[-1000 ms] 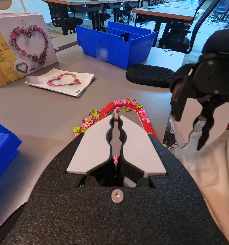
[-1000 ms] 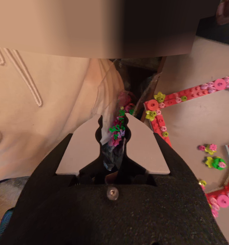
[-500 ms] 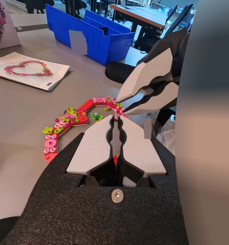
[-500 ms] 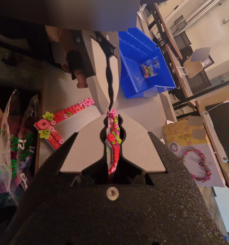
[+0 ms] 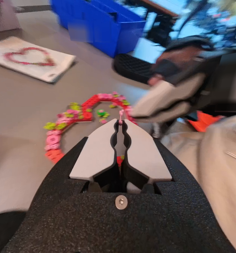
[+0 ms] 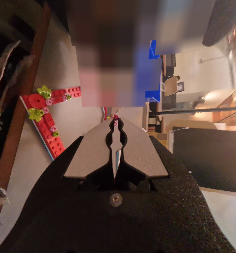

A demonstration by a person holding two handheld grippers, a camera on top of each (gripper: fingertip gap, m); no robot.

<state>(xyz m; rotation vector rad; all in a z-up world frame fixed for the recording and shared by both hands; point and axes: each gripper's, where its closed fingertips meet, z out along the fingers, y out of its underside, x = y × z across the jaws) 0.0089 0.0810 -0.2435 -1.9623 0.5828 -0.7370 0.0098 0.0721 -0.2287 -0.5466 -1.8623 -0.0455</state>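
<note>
My left hand-held gripper (image 5: pixel 120 122) is nearly closed, pinching a small pink piece (image 5: pixel 121 116) at centre frame above the grey tabletop (image 5: pixel 25 95). My right hand-held gripper (image 6: pixel 115 120) is likewise nearly closed on a tiny magenta flower piece (image 6: pixel 115 117). The red brick heart (image 5: pixel 87 109) lies just beyond, a blue bin (image 5: pixel 101 24) at upper centre

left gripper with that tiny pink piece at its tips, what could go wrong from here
1. The left gripper pinches the pink stem piece only at its very tips, so it could slip or flick out.
2. The right gripper sits right beside the red heart frame and could knock loose the small flowers lying inside it.
3. The right gripper's own dark pink flower is also held just at the tips and may drop.
</note>
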